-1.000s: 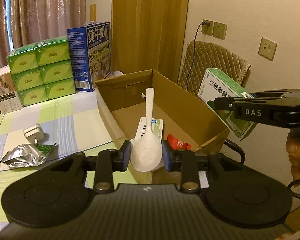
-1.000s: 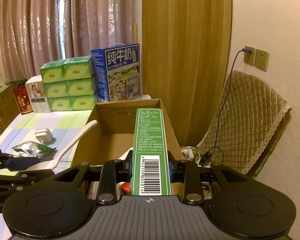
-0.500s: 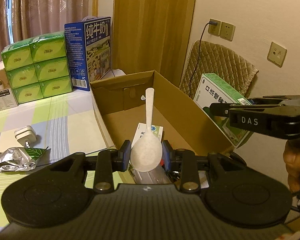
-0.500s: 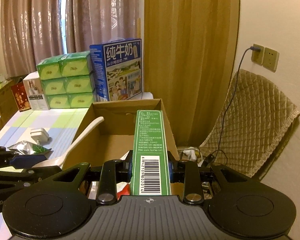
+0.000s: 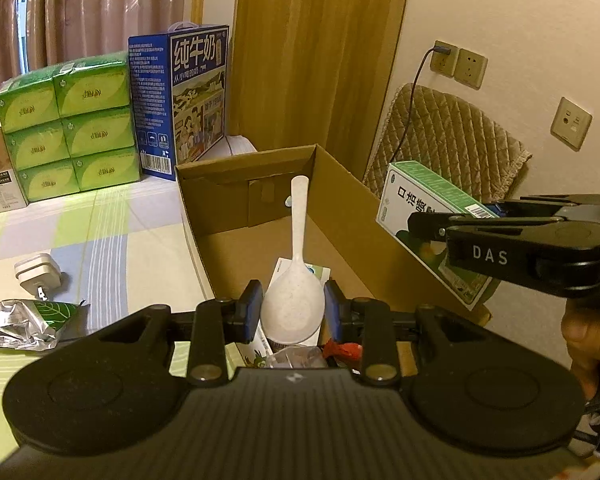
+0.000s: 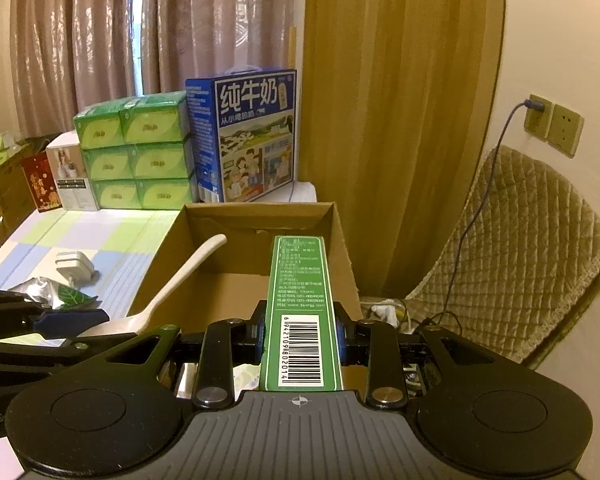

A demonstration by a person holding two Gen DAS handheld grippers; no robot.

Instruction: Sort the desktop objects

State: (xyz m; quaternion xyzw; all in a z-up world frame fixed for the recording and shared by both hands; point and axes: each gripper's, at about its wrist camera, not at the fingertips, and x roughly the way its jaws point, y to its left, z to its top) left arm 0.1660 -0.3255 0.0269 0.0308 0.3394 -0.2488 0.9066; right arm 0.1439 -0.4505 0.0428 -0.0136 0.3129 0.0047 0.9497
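My left gripper [image 5: 293,307] is shut on the bowl of a white spoon [image 5: 296,272], whose handle points away over the open cardboard box [image 5: 340,208]. My right gripper [image 6: 301,338] is shut on a green and white carton [image 6: 300,300] with a barcode on top, held above the same box [image 6: 256,268]. In the left wrist view that carton [image 5: 428,220] hangs past the box's right wall, with the right gripper [image 5: 432,222] clamped on it. The spoon [image 6: 172,292] and the left gripper [image 6: 72,322] show at lower left in the right wrist view. A white carton and a red packet lie inside the box.
On the checked tablecloth [image 5: 100,248] left of the box lie a white charger plug [image 5: 38,278] and a crumpled foil packet [image 5: 24,322]. Stacked green boxes [image 5: 72,128] and a blue milk carton [image 5: 180,100] stand behind. A padded chair [image 6: 520,248] stands to the right.
Both grippers have moved forward and to the right with their loads, so the box looks closer and more centred. Neither grip has changed.
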